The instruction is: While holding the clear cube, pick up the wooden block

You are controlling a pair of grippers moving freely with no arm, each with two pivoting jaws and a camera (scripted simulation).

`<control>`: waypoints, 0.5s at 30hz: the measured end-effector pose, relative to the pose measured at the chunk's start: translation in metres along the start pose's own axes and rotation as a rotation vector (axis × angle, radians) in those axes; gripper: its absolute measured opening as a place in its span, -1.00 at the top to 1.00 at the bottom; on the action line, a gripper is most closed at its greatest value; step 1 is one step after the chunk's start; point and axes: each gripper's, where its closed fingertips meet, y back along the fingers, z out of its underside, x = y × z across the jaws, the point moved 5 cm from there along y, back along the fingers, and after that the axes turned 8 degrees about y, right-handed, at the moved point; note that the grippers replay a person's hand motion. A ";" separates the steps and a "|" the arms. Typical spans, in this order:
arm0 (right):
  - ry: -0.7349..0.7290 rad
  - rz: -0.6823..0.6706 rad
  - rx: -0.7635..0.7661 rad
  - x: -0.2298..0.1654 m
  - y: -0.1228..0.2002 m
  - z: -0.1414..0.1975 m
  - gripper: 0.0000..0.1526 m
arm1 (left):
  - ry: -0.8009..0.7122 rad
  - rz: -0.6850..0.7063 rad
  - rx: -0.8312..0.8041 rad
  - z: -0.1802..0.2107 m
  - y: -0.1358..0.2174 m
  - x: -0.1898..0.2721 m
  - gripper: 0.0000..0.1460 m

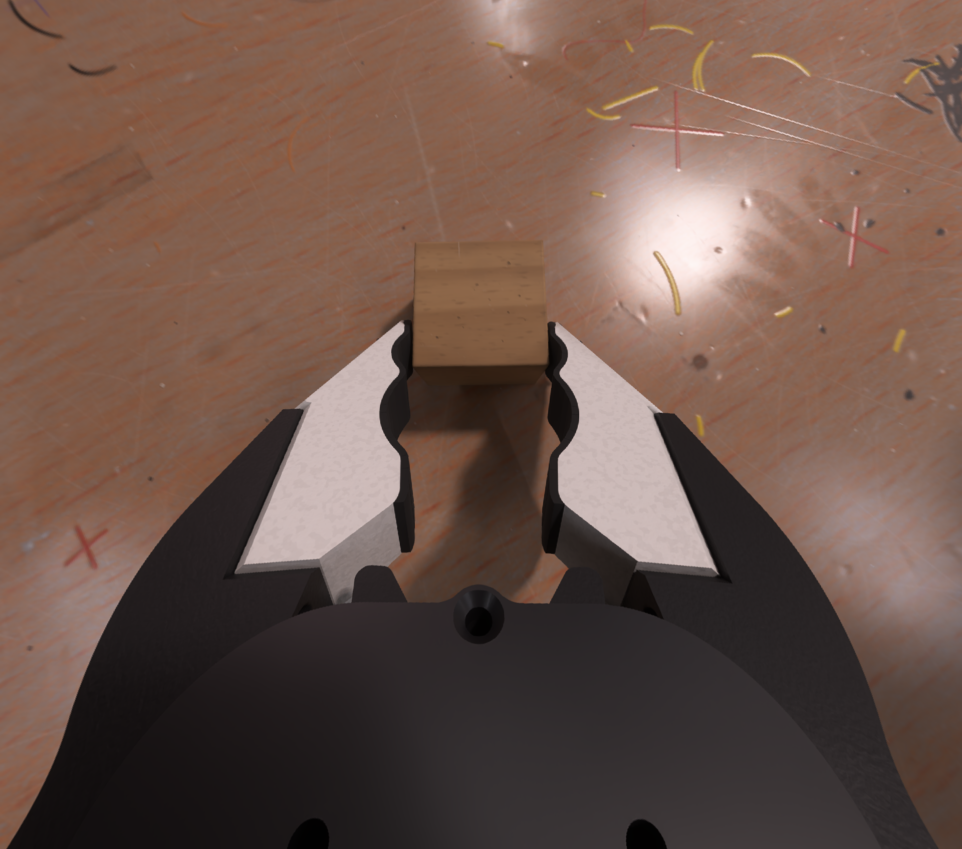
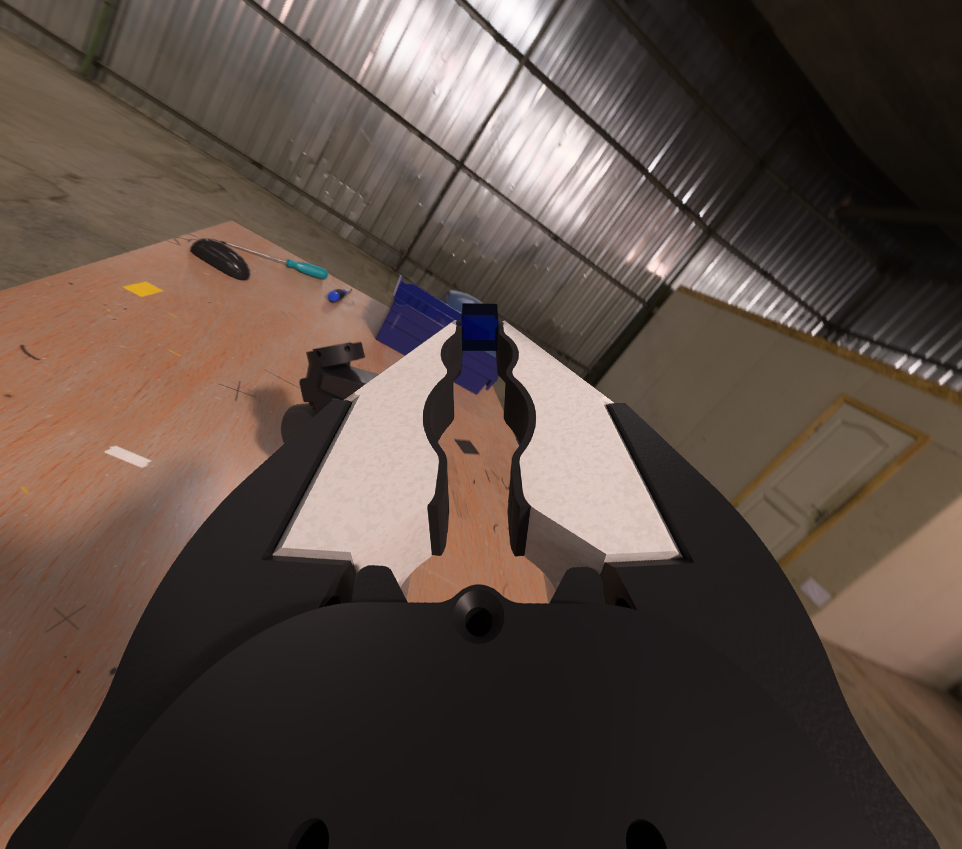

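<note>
In the left wrist view, a light wooden block (image 1: 479, 303) sits between the fingertips of my left gripper (image 1: 479, 337). Both pads press on its sides. It casts a shadow on the scratched orange-brown table (image 1: 208, 251) below. In the right wrist view, my right gripper (image 2: 479, 329) is shut on a small clear cube (image 2: 479, 323) that looks dark blue. It holds the cube at its fingertips, well above the table (image 2: 104, 381). A black gripper body (image 2: 333, 371) shows low over the table to the left.
On the table's far side lie a black mouse (image 2: 218, 259), a teal-handled screwdriver (image 2: 307, 269) and a small blue object (image 2: 336, 295). A blue bin (image 2: 416, 322) stands at the far edge, partly hidden by my fingers. A corrugated metal wall lies beyond.
</note>
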 end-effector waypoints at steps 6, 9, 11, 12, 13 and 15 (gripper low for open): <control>-0.086 0.095 -0.153 0.013 -0.009 0.031 0.85 | -0.149 -0.127 0.170 -0.033 0.016 0.004 0.32; -0.119 0.161 -0.230 0.018 -0.014 0.046 0.85 | -0.292 -0.235 0.330 -0.072 0.045 0.017 0.32; -0.145 0.210 -0.263 0.020 -0.019 0.052 0.85 | -0.413 -0.335 0.427 -0.100 0.068 0.029 0.32; -0.156 0.233 -0.274 0.020 -0.022 0.053 0.85 | -0.475 -0.389 0.466 -0.112 0.079 0.036 0.32; -0.164 0.257 -0.282 0.019 -0.025 0.054 0.85 | -0.530 -0.441 0.501 -0.124 0.090 0.043 0.32; -0.170 0.295 -0.288 0.017 -0.031 0.054 0.85 | -0.610 -0.524 0.575 -0.142 0.108 0.056 0.32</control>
